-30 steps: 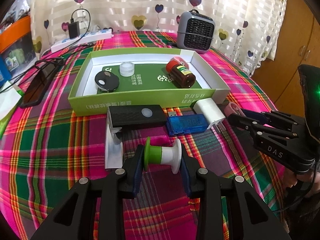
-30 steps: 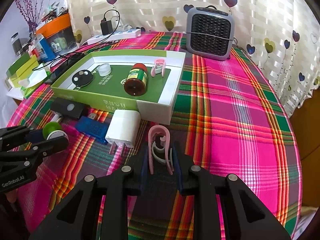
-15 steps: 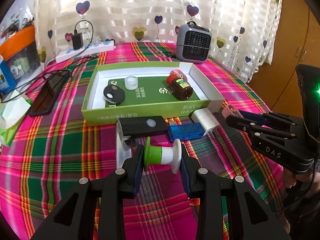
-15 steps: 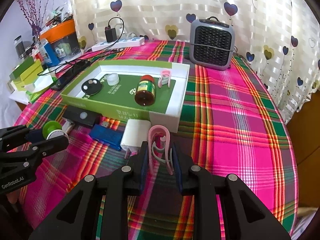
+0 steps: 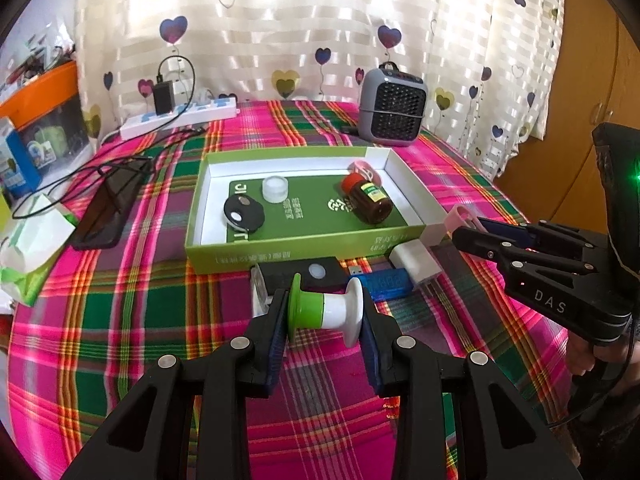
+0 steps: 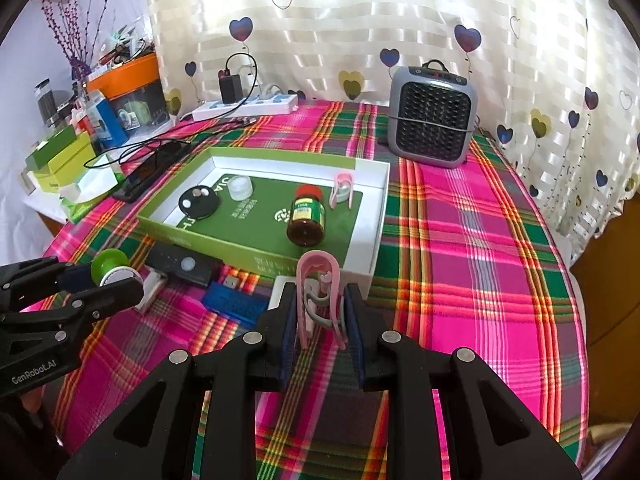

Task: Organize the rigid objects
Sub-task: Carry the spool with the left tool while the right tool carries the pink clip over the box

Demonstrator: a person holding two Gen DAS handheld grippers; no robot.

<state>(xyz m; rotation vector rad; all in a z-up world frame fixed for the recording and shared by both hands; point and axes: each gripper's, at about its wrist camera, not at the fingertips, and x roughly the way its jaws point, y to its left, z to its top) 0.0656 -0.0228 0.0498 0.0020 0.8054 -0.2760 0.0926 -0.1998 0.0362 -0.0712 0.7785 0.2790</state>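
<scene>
Above a plaid table, the left gripper (image 5: 325,317) clamps a green-and-white spool (image 5: 325,312) sideways between its pads. The right gripper (image 6: 322,312) pinches an upright pink clip (image 6: 319,280). At twelve o'clock from both sits a green tray (image 5: 280,254) holding a brown bottle (image 5: 368,199).

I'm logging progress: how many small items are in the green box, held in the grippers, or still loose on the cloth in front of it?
In the green box: 4 (black fob, white cap, brown bottle, pink clip)
Held: 2 (spool, pink clip)
Loose: 3 (black device, blue stick, white charger)
Total: 9
</scene>
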